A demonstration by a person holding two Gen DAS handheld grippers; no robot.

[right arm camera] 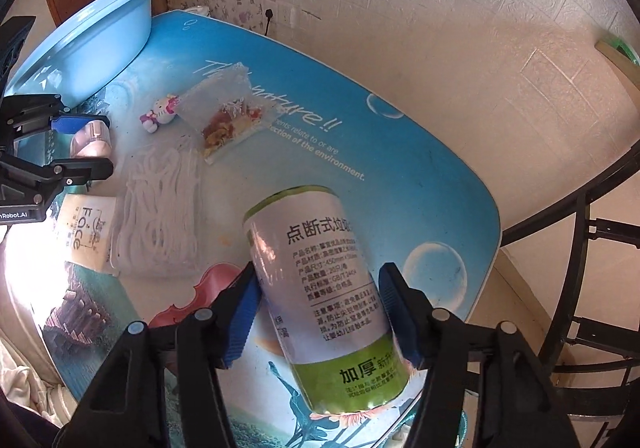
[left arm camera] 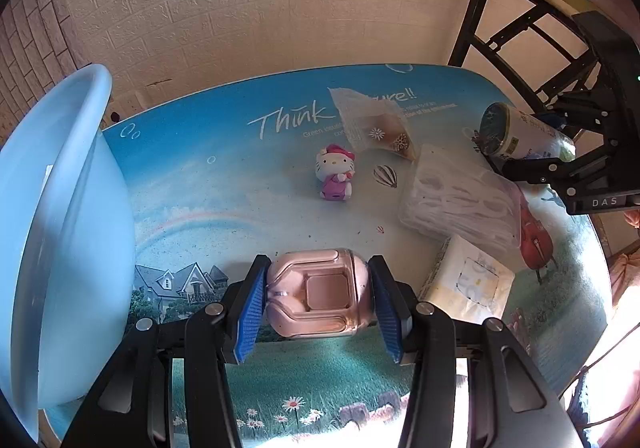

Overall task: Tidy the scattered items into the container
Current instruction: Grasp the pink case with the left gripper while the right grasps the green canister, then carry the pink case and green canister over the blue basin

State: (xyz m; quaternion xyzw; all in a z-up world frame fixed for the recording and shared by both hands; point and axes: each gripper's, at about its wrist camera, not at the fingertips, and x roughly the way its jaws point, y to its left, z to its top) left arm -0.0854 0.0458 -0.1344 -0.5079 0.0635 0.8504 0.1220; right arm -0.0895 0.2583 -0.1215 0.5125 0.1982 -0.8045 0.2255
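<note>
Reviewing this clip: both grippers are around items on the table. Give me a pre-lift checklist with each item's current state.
1. Left gripper fingers on both sides of the pink case: ok.
2. Left pads pressing the case firmly: cannot tell.
3. Right gripper fingers flank the bag roll: ok.
4. Right pads touching the roll on both sides: cannot tell; the right-hand side looks slightly apart.
5. Blue basin within view, left of the case: ok.
6. Cat figurine, snack packet, floss pack and tissue pack still on the table: not ok.
</note>
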